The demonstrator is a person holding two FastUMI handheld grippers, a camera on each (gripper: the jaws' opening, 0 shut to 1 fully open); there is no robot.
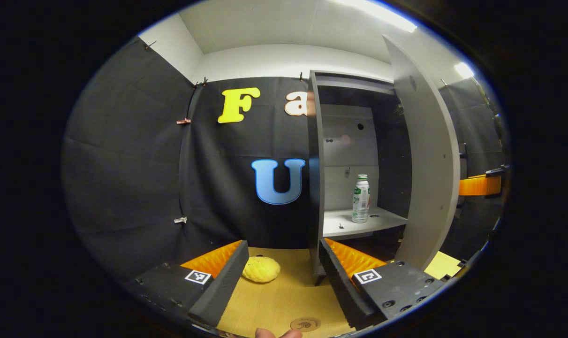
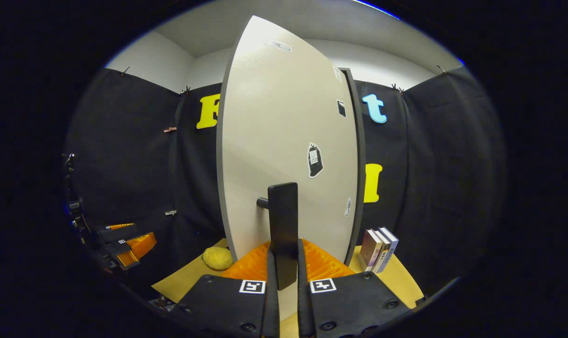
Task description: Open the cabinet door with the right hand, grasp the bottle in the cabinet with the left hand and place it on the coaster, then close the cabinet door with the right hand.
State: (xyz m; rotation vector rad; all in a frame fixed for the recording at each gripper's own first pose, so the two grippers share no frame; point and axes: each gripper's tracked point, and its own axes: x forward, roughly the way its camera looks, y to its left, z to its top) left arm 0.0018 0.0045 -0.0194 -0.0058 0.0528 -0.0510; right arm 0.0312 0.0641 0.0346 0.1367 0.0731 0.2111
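Right gripper point(image 2: 284, 270): fingers closed narrow on the black handle point(image 2: 283, 225) of the door point(image 2: 274, 141), one pad pressing each side. The handle stands upright between them on a short post off the door face. Grip sits low on the handle, which looks chosen to give leverage for swinging the panel. Door is swung well open, edge-on toward the left gripper view.

Left gripper point(image 1: 284, 263): fingers spread wide, nothing between them. It hangs in front of the cabinet point(image 1: 314, 188), well short of the shelf, aimed roughly at the opening (likely waiting while the door clears).

Bottle point(image 1: 360, 198): one, upright on the shelf point(image 1: 340, 223) inside the cabinet, near the front edge, cap on. Standing free with nothing touching it, so a side grasp looks straightforward.

Coaster point(image 1: 305, 324): one, a round disc flat on the table point(image 1: 274, 300), just below the left gripper and near the person's fingertips at the bottom edge. Placed close to the cabinet, so the carry should be short.

Other items, counted: one yellow lumpy object point(image 1: 261, 269) on the table left of the cabinet foot; three books point(image 2: 380, 249) standing upright together to the right of the door.

Step judged: door open, bottle not yet grasped.
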